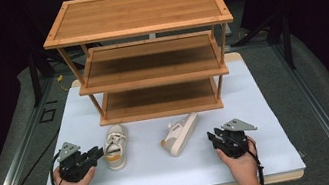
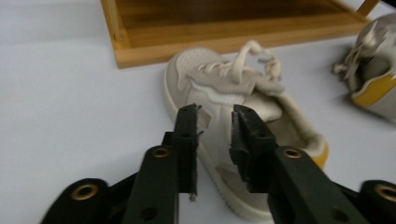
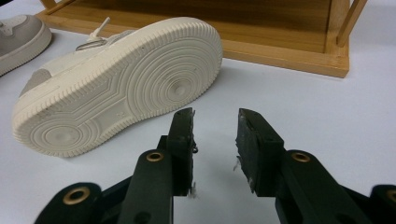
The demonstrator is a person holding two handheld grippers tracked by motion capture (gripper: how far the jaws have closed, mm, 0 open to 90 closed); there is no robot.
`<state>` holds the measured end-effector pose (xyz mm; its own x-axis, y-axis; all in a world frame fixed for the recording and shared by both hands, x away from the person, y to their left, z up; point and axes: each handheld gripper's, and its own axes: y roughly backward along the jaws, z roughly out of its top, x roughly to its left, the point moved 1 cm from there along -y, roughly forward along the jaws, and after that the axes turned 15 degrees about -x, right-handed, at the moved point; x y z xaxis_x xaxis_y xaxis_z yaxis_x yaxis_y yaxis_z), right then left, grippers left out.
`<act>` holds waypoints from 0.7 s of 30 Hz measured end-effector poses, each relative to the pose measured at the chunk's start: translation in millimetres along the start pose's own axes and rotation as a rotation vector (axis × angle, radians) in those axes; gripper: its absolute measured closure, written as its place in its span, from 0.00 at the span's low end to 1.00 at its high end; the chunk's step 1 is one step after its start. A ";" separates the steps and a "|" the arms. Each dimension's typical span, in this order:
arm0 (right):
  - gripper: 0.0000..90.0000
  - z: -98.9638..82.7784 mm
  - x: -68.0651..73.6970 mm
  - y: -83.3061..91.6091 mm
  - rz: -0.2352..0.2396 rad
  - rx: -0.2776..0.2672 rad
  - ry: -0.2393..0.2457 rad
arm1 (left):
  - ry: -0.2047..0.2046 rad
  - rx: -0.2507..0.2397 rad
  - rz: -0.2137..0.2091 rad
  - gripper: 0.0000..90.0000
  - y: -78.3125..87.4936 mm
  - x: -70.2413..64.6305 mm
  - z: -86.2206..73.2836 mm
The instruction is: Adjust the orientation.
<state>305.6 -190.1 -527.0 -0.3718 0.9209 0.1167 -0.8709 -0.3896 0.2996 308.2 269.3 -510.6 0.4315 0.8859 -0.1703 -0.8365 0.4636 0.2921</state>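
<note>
While both claws rest low on the white tabletop (image 1: 253, 88), we note two small cream sneakers in front of the three-tier bamboo rack (image 1: 145, 50). Left shoe (image 1: 115, 148) stands upright, toe toward the rack, just beside the left claw (image 1: 95, 153); in the left gripper view the jaws stand apart with the shoe's (image 2: 219, 116) side wall just beyond the tips, pads not pressing on it. Right shoe (image 1: 179, 134) lies tipped on its side, near the right claw (image 1: 213, 137) but apart from it; that claw's (image 3: 215, 128) jaws stand open on nothing, the ridged sole (image 3: 121, 84) facing them. Materials: leather-like upper with perforated toe, soft cotton laces, mustard heel patch, rubber sole moulded in concentric rings. We judge each shoe light, with a soft collar that would fold under pressure and a stiff sole. Best hold, in our view: across the heel counter or the side wall down near the sole, not by laces or tongue. The tipped shoe likely offers its sole edge and upper as a pinch pair. Rack shelves look smooth and hard.
</note>
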 end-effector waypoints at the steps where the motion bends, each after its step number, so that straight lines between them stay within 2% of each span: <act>1: 0.74 0.0 -0.4 0.0 -0.002 0.000 -0.005 | 0.015 -0.019 -0.014 0.73 -1.0 -1.5 1.8; 3: 0.74 0.2 -0.6 0.0 -0.001 0.000 -0.006 | 0.012 -0.014 -0.017 0.69 -3.1 -2.3 2.1; 4: 0.75 0.3 -0.3 -0.3 -0.002 -0.003 -0.008 | 0.000 0.007 -0.011 0.68 -8.7 -3.1 1.4; 6: 0.78 1.0 1.2 -0.3 -0.011 0.006 -0.002 | 0.008 0.023 -0.012 0.66 -14.0 -2.6 -0.2; 12: 0.80 2.4 4.8 -1.1 0.005 0.003 0.007 | 0.050 0.053 -0.038 0.63 -23.4 0.3 -4.2; 13: 0.80 2.7 5.6 -1.2 0.007 0.001 0.002 | 0.069 0.057 -0.044 0.64 -24.3 0.9 -4.5; 14: 0.80 3.1 6.2 -1.8 0.011 -0.001 0.001 | 0.068 0.064 -0.041 0.69 -25.0 1.6 -4.7; 16: 0.80 3.3 6.5 -1.7 0.012 0.002 0.001 | 0.066 0.075 -0.033 0.71 -26.0 2.4 -5.6; 21: 0.80 5.3 9.5 -1.6 0.016 -0.010 -0.002 | 0.070 0.086 -0.033 0.74 -26.4 -2.2 -5.0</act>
<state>305.2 -180.6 -521.4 -0.3852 0.9146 0.1231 -0.8681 -0.4044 0.2878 327.6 255.0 -522.6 0.4312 0.8681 -0.2458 -0.7889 0.4950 0.3642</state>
